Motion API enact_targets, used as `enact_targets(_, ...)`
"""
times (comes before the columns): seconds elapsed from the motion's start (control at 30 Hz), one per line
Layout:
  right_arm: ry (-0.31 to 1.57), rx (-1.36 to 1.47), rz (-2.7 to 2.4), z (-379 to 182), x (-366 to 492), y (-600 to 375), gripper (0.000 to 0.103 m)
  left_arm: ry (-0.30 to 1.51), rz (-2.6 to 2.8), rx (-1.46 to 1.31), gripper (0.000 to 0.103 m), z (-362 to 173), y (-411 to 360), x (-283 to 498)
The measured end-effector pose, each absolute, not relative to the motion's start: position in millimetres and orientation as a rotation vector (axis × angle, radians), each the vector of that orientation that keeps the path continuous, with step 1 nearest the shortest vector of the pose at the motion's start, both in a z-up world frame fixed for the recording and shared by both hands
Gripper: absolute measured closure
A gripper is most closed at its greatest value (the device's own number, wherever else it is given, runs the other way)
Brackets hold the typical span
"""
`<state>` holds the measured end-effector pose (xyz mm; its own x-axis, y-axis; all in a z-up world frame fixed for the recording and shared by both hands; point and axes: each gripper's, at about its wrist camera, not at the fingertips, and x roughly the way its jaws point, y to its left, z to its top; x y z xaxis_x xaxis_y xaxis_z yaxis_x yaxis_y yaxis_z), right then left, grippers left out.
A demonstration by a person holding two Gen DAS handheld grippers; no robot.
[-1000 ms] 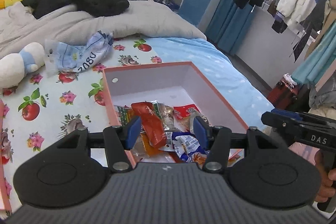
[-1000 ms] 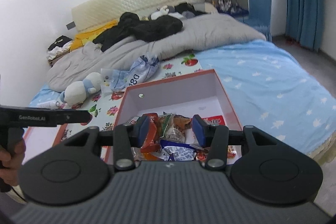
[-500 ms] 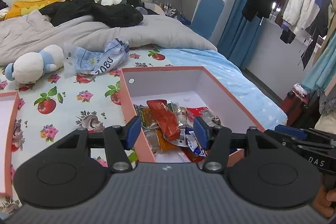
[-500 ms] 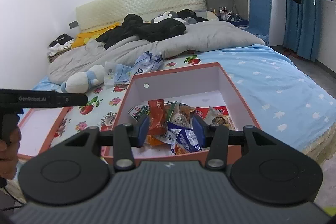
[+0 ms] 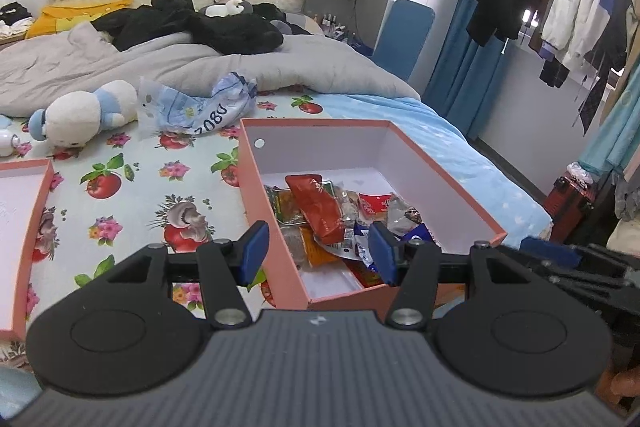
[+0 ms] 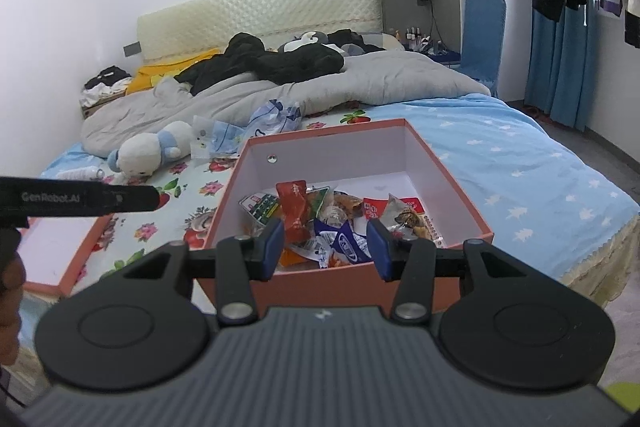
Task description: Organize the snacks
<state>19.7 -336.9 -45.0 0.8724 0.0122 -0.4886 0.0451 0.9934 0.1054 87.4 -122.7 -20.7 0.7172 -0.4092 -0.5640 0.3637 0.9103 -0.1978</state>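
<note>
Since a second earlier both views pulled back from the box: it sat further from my tongs, and the lid tray had come into frame on the left, where before it was barely visible. Jaw gaps looked unchanged. Left to right: the shallow pink lid tray (image 5: 25, 227) lay on the fruit-print sheet (image 5: 132, 195), white inside, nothing in it that I could see. My left gripper (image 5: 318, 253) hung spread with nothing between the blue pads, straddling the near left corner of the pink box (image 5: 256, 183) without touching it. The box stood open on the bed, white interior, far half bare, snacks heaped toward the near end: a red-orange packet (image 5: 320, 209) on top, a green-printed packet (image 6: 262, 205) at the left wall, a blue-and-white wrapper (image 6: 348, 241) near the front, a red-and-white packet (image 5: 374, 205) and a clear wrapper with something brown (image 6: 406, 217) on the right. My right gripper (image 6: 326, 247) was also spread and empty, held over the box's near wall. Behind the box: a white plush toy (image 5: 80, 115) and a crumpled blue-white bag (image 5: 200, 105), both outside any container.
</note>
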Motion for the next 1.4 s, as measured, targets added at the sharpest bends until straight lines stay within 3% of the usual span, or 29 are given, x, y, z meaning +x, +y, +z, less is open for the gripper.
enact_targets(1.13,0.493,0.167,-0.073,-49.6,11.7,-332.7,0.055,0.620,-0.406,-0.084,0.040,-17.2,-112.9,77.4)
enact_targets(1.3,0.491,0.164,-0.072,-51.2,12.9,-330.5,0.055,0.607,-0.394,-0.089,0.020,-15.0,-112.7,79.5)
enact_targets(1.37,0.491,0.156,-0.080,-51.3,13.4,-330.3,0.054,0.591,-0.390,-0.108,0.007,-14.8,-110.1,80.0)
enact_targets(1.4,0.490,0.154,-0.088,-51.3,13.9,-331.0,0.038,0.587,-0.385,-0.111,0.005,-14.4,-109.0,80.8)
